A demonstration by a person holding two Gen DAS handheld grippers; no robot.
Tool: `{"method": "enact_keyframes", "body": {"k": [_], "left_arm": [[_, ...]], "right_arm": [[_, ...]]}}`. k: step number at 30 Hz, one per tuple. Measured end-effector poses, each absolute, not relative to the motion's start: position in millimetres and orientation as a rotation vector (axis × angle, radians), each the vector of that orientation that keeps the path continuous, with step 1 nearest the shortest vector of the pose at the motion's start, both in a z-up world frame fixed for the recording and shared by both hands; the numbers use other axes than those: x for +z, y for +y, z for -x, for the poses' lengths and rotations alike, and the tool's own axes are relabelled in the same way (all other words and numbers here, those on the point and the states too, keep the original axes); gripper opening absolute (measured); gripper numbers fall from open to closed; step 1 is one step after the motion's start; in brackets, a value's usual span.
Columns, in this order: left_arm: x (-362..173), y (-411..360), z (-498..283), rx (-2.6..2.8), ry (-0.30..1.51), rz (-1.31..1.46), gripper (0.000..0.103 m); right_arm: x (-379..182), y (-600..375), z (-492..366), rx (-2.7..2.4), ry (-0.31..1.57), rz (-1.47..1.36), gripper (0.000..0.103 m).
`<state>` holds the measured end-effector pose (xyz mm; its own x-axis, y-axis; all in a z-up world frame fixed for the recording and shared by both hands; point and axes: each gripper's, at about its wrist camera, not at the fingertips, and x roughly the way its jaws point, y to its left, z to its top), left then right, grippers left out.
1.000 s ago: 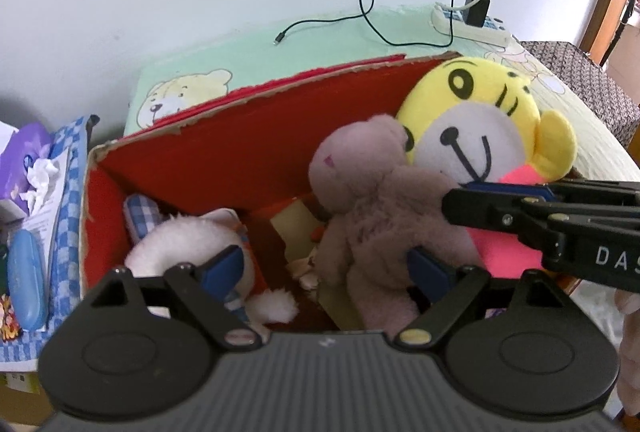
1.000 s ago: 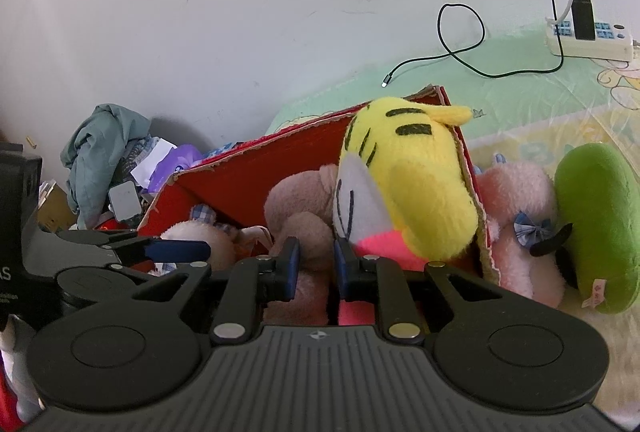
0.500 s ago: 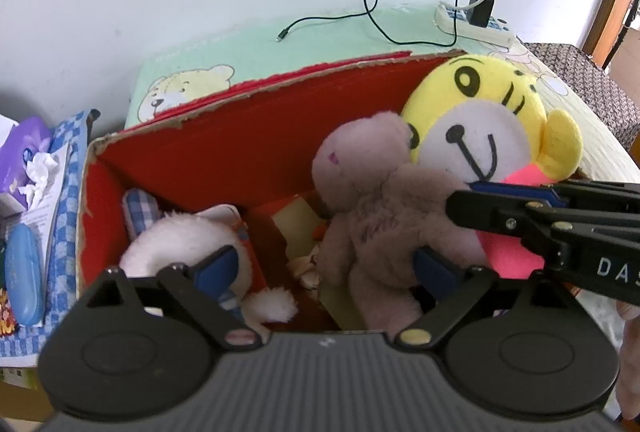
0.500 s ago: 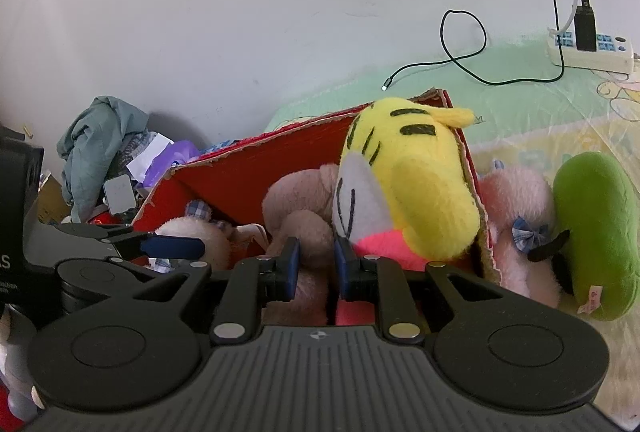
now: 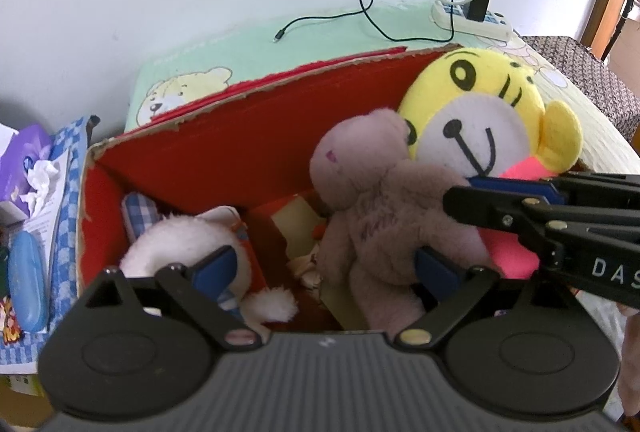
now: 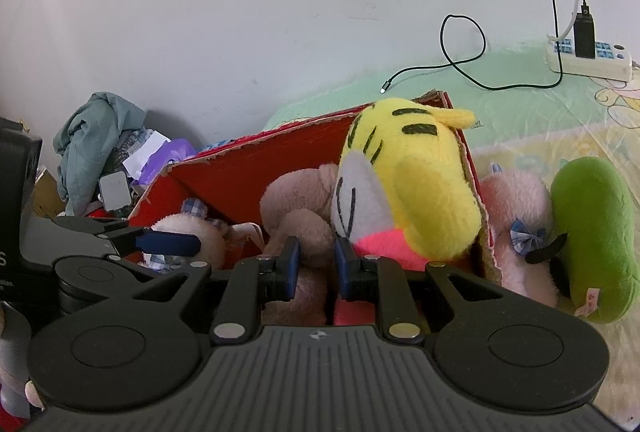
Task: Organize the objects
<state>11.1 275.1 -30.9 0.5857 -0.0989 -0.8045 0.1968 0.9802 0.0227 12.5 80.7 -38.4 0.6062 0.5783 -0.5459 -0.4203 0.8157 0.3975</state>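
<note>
a: stuffed toys are what's being tidied, and the red cardboard box (image 5: 224, 147) on the bed is where they go. the pinkish-brown teddy bear (image 5: 384, 216) sits inside the box, against its right half, with the yellow tiger toy (image 5: 480, 111) leaning on the box's right wall behind it.

b: and the grippers?

a: the left gripper (image 5: 324, 268) has just been opening and now stands wide. the bear's lower body is between its fingers, but the pads aren't pressing it, so i'd call that bear let go. the right gripper (image 6: 316, 268) is closed. it sits at the bear and the tiger's pink body; whether it pinches any fabric i can't tell.

b: anything else in the box?

a: a white plush with a checked ear (image 5: 192, 244) in the box's left half. outside the box's right wall, a pink plush (image 6: 516, 216) and a green one (image 6: 592, 240) lie on the bed, not yet packed.

b: how will they handle?

a: light and soft, i'd judge. they squash under the pads and spring back, so take a thick part, a torso or head, not a thin limb or ear that slips out.
</note>
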Motion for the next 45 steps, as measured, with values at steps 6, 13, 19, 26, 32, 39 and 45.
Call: {"method": "enact_keyframes", "body": {"k": [6,13,19,26,32,39,45], "left_arm": [[-31.1,275.9,-11.6,-0.172,0.929,-0.11,0.097],[-30.8,273.5,-11.0,-0.163,0.922,-0.134,0.098],[-30.9,271.5,-10.3,-0.15,0.922,-0.151,0.099],[-31.5,269.5,-9.6,-0.141,0.92,-0.171,0.1],[-32.1,268.3,-8.7,-0.135,0.917,-0.179,0.1],[-31.8,268.3,-8.6,-0.13,0.916,-0.182,0.1],[-31.2,267.5,-8.9,-0.122,0.919,-0.178,0.101]], "right_arm": [[-37.7,79.0,-11.9,0.585,0.724,-0.245,0.019],[-37.7,78.0,-8.9,0.584,0.724,-0.236,0.019],[-38.1,77.4,-7.8,0.584,0.724,-0.228,0.019],[-37.9,77.9,-6.8,0.583,0.715,-0.218,0.019],[-37.7,79.5,-7.3,0.573,0.718,-0.21,0.019],[-38.0,80.0,-8.7,0.572,0.722,-0.208,0.019],[-34.5,80.4,-11.5,0.566,0.756,-0.206,0.019]]}}
